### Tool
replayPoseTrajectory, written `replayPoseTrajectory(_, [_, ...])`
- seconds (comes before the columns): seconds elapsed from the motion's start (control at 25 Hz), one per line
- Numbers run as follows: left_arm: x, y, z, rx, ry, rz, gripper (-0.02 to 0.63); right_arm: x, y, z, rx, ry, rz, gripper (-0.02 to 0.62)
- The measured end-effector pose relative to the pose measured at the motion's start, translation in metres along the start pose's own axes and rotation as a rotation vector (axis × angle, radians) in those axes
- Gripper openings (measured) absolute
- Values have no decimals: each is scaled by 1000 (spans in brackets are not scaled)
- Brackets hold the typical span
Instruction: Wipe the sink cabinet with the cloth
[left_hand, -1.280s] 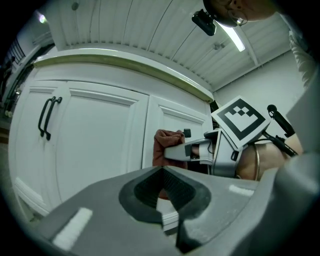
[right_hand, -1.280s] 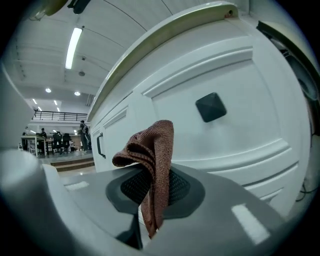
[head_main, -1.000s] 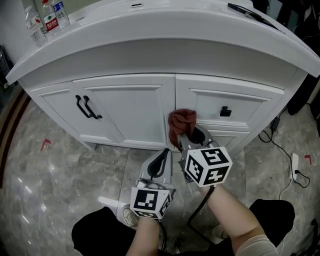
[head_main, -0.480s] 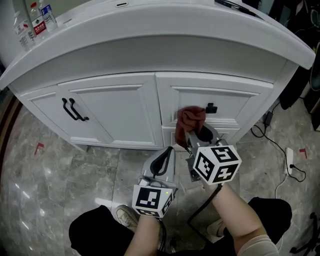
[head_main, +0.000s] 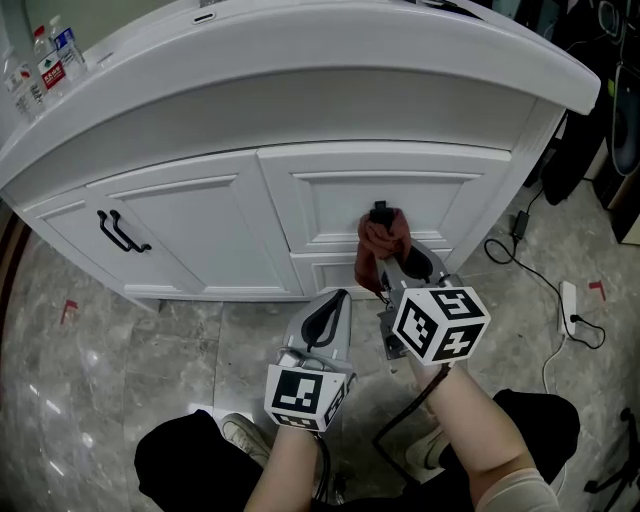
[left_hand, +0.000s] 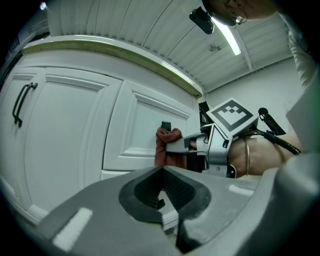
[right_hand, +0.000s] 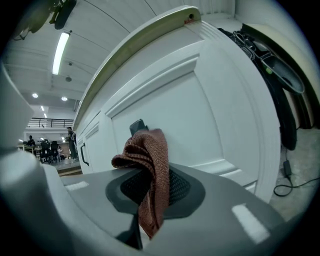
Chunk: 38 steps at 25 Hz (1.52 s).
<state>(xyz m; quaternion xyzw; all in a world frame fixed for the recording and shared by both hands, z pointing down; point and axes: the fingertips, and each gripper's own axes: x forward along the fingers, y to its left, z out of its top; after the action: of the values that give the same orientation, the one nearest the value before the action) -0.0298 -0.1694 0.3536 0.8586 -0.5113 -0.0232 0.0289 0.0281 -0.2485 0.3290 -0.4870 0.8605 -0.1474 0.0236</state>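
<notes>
A white sink cabinet (head_main: 300, 200) with panelled doors and drawers fills the head view. My right gripper (head_main: 388, 268) is shut on a reddish-brown cloth (head_main: 381, 245), pressed against the upper drawer front just below its black knob (head_main: 379, 212). In the right gripper view the cloth (right_hand: 149, 175) hangs out of the jaws with the knob (right_hand: 137, 126) right behind it. My left gripper (head_main: 322, 318) hangs lower and to the left, away from the cabinet, shut with nothing in it. From the left gripper view I see the cloth (left_hand: 167, 147) on the drawer panel.
Black bar handles (head_main: 120, 232) sit on the left door. Water bottles (head_main: 40, 60) stand on the counter's far left. A cable and power strip (head_main: 570, 305) lie on the marble floor at right. Dark gear (head_main: 585, 120) leans by the cabinet's right end.
The right gripper has carried the cloth rightwards along the cabinet front, from the centre stile to the drawer panel under the knob. The left gripper kept its place beside it.
</notes>
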Motion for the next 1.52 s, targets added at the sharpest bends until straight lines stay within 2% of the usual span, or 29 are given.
replayPoseTrajectory(0.56, [27,-39,-4,12,8,-73,0,-43,-72,16,21,-35,-142,82])
replayPoseTrajectory(0.76, [33,-49,-5,14,13,-88,0,-54,-84,16,23,-25,-161,81])
replayPoseTrajectory(1.16, [33,-50,-8,9,17,-86,0,-81,-127,14,53,-35,-294,80])
replayPoseTrajectory(1.32, [25,-35,-13,-1,24,-59,0,-72,-106,4,35,-34,-257,80])
replayPoseTrajectory(1.52, [5,2,-19,-19,26,12,0,-33,-38,-32,-15,37,-90,80])
